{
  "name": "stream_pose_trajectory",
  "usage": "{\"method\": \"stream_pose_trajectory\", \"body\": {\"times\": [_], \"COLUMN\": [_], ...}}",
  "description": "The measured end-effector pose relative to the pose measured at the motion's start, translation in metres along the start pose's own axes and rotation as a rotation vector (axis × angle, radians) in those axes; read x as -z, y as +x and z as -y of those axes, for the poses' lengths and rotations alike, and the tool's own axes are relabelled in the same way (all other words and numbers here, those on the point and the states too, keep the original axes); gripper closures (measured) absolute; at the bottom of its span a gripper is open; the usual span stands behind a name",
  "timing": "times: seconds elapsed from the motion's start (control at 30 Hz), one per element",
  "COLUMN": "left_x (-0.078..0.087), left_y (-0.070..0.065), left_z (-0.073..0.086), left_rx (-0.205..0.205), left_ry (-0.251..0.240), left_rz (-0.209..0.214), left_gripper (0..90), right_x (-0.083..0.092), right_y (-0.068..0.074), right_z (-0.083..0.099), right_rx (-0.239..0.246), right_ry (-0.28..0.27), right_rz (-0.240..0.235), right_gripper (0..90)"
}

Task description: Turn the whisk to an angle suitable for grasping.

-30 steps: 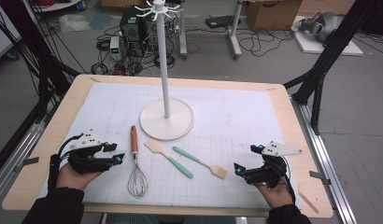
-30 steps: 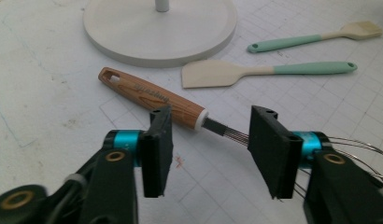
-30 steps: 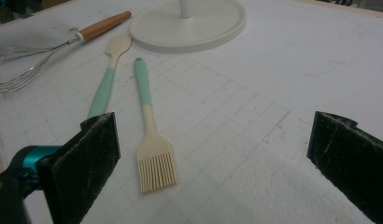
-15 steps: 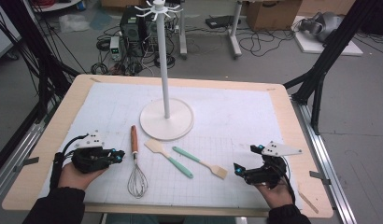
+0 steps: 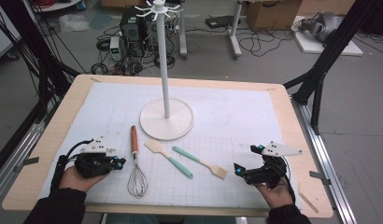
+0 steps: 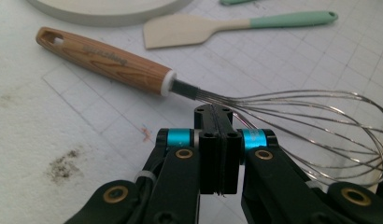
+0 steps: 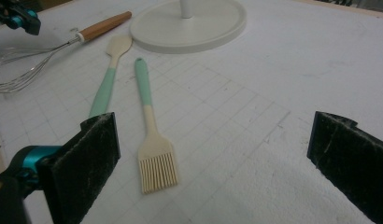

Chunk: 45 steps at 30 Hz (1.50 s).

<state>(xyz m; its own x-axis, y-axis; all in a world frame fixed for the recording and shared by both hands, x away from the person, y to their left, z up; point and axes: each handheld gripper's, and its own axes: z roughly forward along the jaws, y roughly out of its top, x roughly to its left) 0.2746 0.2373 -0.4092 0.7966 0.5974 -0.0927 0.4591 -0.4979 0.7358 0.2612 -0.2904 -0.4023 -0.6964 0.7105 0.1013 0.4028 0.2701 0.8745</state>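
Observation:
A whisk (image 5: 135, 161) with a wooden handle lies on the white mat, its wires toward the front edge. My left gripper (image 5: 122, 162) sits just left of the wires; its jaws have just been closing and now press together with nothing between them (image 6: 213, 112). The whisk (image 6: 110, 63) lies just beyond the tips. A mint-handled spatula (image 5: 168, 156) and a mint-handled brush (image 5: 201, 161) lie side by side in the middle. My right gripper (image 5: 245, 159) rests at the front right, open and empty (image 7: 216, 140), pointing at the brush (image 7: 150, 116).
A white hanging stand (image 5: 166, 123) with a round base and a tall hooked pole stands behind the utensils. The mat (image 5: 236, 116) covers a wooden table. Beyond the far edge the floor holds cables and equipment.
The left gripper's jaws have closed from partly open to shut, with nothing caught between them. The right gripper and the utensils have not moved.

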Motion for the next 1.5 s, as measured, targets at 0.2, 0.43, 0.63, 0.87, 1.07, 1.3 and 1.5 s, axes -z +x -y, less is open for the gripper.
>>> {"method": "stream_pose_trajectory", "body": {"times": [0.2, 0.43, 0.63, 0.87, 1.07, 1.3, 1.5], "left_x": [-0.007, -0.011, -0.012, -0.013, -0.011, -0.011, -0.013], "left_y": [-0.005, -0.006, -0.008, -0.016, -0.022, -0.024, -0.023], "left_z": [0.003, 0.005, 0.009, 0.008, 0.011, 0.010, 0.009], "left_rx": [-0.036, -0.050, -0.056, -0.080, -0.101, -0.105, -0.104], "left_ry": [0.046, 0.066, 0.091, 0.112, 0.122, 0.125, 0.120], "left_rz": [0.016, 0.052, 0.074, 0.104, 0.125, 0.130, 0.137], "left_gripper": [89.3, 89.3, 89.3, 89.3, 89.3, 89.2, 89.1], "right_x": [0.000, 0.000, 0.000, 0.000, 0.001, 0.001, 0.000], "right_y": [0.000, 0.000, 0.001, 0.001, 0.000, 0.000, 0.001], "right_z": [0.000, 0.000, 0.000, 0.000, 0.000, 0.000, 0.000], "right_rx": [-0.001, 0.004, -0.001, 0.000, 0.001, 0.003, 0.004], "right_ry": [0.000, 0.001, 0.003, 0.003, -0.002, -0.005, -0.001], "right_rz": [-0.001, -0.001, -0.001, -0.002, 0.000, 0.000, -0.002], "right_gripper": [1.0, 1.0, 1.0, 1.0, 1.0, 1.0, 0.9]}}
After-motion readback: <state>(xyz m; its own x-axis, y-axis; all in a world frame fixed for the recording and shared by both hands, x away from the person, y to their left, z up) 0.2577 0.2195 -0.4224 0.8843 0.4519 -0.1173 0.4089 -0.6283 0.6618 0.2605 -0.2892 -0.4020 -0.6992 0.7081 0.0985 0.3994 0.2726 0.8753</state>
